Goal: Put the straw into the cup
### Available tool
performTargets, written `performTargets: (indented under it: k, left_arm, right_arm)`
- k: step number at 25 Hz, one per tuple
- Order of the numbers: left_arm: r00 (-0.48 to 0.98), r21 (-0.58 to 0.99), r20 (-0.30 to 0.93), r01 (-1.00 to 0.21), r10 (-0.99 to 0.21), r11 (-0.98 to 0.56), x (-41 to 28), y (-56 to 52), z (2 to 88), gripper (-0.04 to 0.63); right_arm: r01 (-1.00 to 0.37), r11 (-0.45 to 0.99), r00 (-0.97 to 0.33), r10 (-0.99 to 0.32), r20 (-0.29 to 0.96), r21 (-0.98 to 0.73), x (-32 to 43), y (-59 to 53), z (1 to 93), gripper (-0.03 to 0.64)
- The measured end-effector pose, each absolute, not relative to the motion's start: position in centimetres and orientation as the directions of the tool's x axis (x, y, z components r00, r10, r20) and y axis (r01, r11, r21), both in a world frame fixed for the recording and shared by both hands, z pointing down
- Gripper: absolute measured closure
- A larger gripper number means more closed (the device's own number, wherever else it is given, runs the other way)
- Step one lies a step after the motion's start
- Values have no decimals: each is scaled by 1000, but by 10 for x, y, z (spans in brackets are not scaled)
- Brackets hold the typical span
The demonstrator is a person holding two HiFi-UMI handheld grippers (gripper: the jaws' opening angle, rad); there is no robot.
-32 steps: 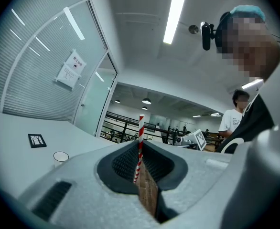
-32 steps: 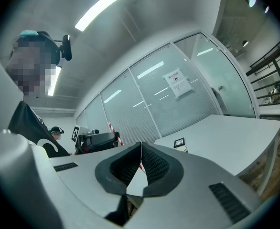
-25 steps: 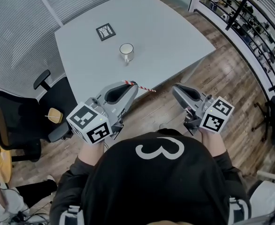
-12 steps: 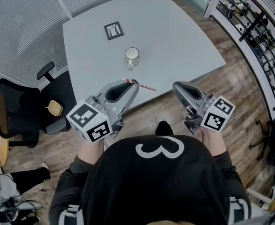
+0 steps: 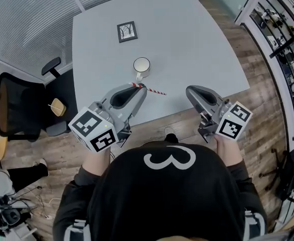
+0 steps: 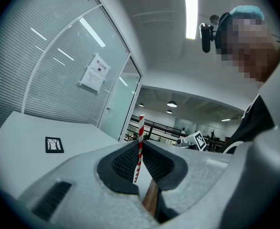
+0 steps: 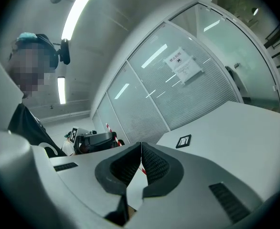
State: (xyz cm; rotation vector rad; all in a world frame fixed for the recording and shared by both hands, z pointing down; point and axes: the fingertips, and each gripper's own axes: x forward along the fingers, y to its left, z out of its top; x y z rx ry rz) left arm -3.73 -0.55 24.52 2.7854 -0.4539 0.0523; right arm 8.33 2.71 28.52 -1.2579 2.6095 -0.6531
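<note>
**Both grippers are arriving over the table's near edge**

Since a second ago we are closing in. The grey table (image 5: 187,44) is sliding nearer in the head view, and the jaw tips, which were short of its edge, are now reaching over it.

The left gripper (image 5: 139,87) is clenching the straw (image 5: 149,89) near one end. The long free part is sticking out toward 4 o'clock. In the left gripper view the straw (image 6: 139,144) is standing between the ribbed pads.

The right gripper (image 5: 189,90) is travelling empty at 3 o'clock of the left, with its pads pressed together.

The white cup (image 5: 141,66) is waiting upright at 12 o'clock of the left jaws, quite near, its handle toward us.

We are judging the straw to be very light, thin and easily crushed or bent, so a gentle pinch is suiting it. Gripping near one end is leaving a long tail to swing down into the cup's mouth.
</note>
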Motion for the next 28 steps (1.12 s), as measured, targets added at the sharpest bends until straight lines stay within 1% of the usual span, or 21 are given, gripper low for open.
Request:
performTargets:
  k: [8,16,23,28]
  left_arm:
    - [909,318,97,-415,-406,-852,-13,-42,255,560]
    - [853,288,115,-519,-509,-805,1,-63,262,560]
    - [794,293,127,-603,-594,-742,-2,-78,275,560]
    - [763,289,132,-640,-632,-712,-11,-90,277,560]
  right_arm:
    - [-640,603,-705,-708,50,-477,111,-21,298,603]
    - [-574,660,-772,-634,51,-484,123,-50,308,603]
    - [-538,683,-803,-594,53,-494,126,-63,315,603]
    - [-532,683,-807,-587,56,-501,125,-71,317,603]
